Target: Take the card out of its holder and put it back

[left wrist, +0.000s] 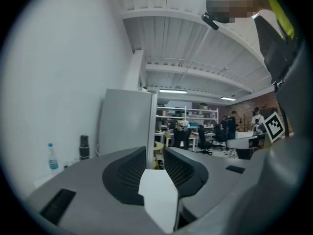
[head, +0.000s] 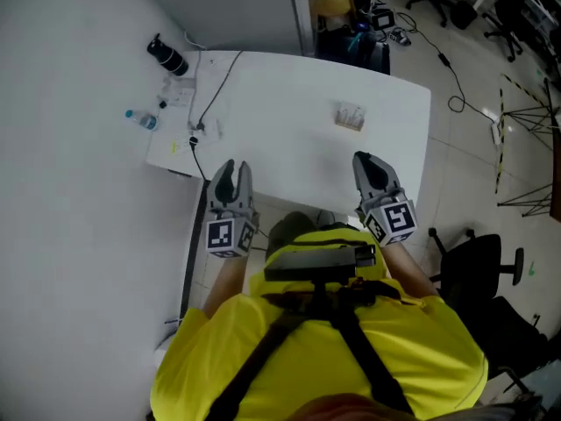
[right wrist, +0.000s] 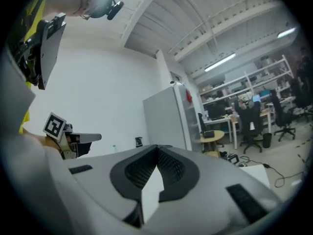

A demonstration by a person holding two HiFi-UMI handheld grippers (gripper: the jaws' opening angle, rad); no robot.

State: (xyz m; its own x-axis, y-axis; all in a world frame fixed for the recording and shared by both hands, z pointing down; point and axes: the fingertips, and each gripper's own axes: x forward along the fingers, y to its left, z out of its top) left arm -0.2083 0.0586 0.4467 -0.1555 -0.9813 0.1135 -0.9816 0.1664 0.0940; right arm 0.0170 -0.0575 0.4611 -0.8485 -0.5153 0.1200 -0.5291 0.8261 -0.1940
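**Approach to the card holder, both grippers empty**

Left gripper: fingers stand a little apart, nothing between them. Right gripper: fingers together at the tips, also empty. I hold both at the near edge of the desk, aimed out across the room rather than down.

The card holder lies on the desk ahead of the right gripper, well apart from it. It is too small here to tell the card from its sleeve. I judge the extraction not yet begun.

Plan:
- Tip both grippers down and part the right fingers before arrival.
- Pin the holder flat with one gripper.
- Nip only the card's exposed edge with the other and draw along the slot, not upward.

Risk: the holder may skate on the smooth top. The bottle and cable sit far left, off my path.
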